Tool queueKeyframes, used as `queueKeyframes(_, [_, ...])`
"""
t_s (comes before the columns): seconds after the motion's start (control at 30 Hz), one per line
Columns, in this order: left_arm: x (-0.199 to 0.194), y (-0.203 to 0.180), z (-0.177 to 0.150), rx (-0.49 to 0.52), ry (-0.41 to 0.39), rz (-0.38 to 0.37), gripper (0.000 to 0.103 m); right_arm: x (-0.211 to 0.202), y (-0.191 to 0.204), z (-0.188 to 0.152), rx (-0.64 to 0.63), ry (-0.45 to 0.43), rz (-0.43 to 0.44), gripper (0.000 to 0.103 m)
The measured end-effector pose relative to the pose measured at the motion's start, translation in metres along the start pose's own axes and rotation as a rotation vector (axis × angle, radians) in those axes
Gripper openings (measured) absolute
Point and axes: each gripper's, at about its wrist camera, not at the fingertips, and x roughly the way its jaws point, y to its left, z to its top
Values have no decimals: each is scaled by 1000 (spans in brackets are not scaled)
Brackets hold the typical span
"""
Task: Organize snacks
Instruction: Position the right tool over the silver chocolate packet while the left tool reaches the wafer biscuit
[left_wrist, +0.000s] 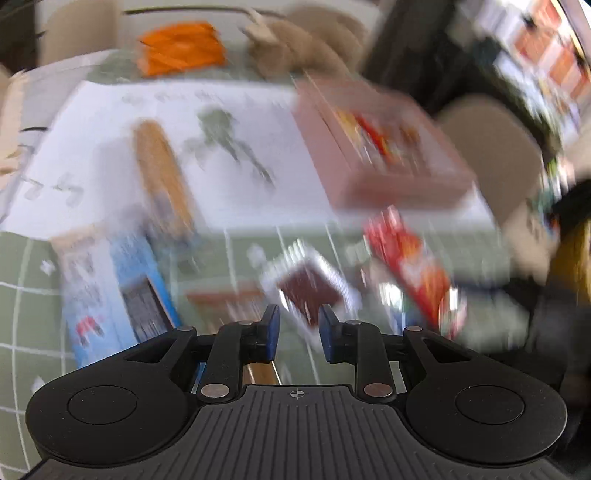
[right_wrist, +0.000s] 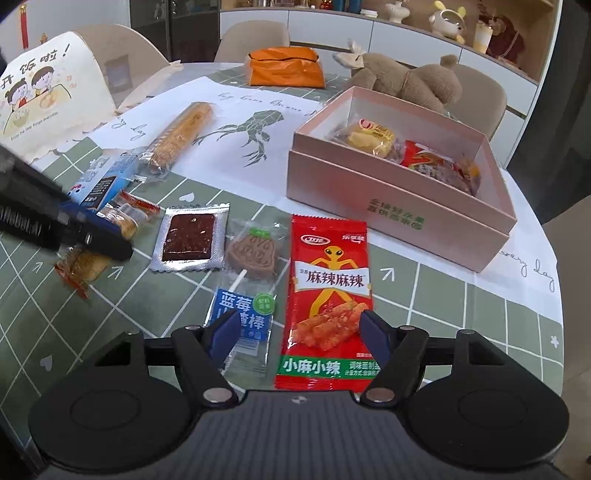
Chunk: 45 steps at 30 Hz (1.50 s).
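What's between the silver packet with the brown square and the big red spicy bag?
A brown lollipop in clear wrap lies between the silver packet and the red bag, seen in the right wrist view.

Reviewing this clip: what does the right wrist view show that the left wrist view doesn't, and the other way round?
Only the right wrist view shows the blue lollipop wrapper, the small orange-wrapped snack, the cartoon-printed bag, the shelf ornaments, and the left gripper from outside, low over the snacks. It also shows the right gripper open.

Only the left wrist view, heavily motion-blurred, shows its own blue pads parted, nothing between them.

Both show the pink box, red spicy-strip packet, dark square snack, long biscuit pack, blue carton, orange bag and plush toy.
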Motion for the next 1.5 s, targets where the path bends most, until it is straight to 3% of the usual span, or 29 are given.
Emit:
queueKeyframes(0.07, [-5,18,24,-105,-74,53,27,-1,1,-1,4,0,2,72])
queueKeyframes(0.17, [2,41,55,-176,-151,187,28,-1,1,-3,18,1,6,72])
queueKeyframes(0.23, [19,52,72,-186,-140,247,28,0,1,-4,24,3,9,72])
queueKeyframes(0.33, [47,58,87,-166,-79,256,28,-1,3,-6,16,3,2,73])
queueKeyframes(0.4, [58,52,89,-114,-73,287,31,-4,3,-7,17,-2,-8,73])
queueKeyframes(0.47, [57,47,83,-77,-77,313,27,-6,0,-8,30,-7,-11,73])
queueKeyframes(0.63, [40,28,50,-44,-55,175,22,-11,-11,-11,89,-13,-18,73])
queueKeyframes(0.83, [23,5,1,-33,27,64,20,-4,-14,-9,120,3,-15,73])
queueKeyframes(1.0, [3,7,-19,-84,21,24,20,-5,-5,-4,69,-10,-1,73])
queueKeyframes(1.17, [-32,23,-22,-153,-66,37,22,-7,14,20,-8,-68,86,73])
queueKeyframes(1.3, [-45,20,-32,-87,-14,56,22,15,33,42,-47,-73,184,72])
queueKeyframes(1.43, [-45,6,-50,19,27,80,23,45,53,53,-106,-69,162,67])
queueKeyframes(1.47, [-42,3,-54,34,35,89,23,48,59,55,-141,-52,163,54])
queueKeyframes(1.5, [-37,0,-56,44,44,97,23,49,62,55,-161,-42,171,47])
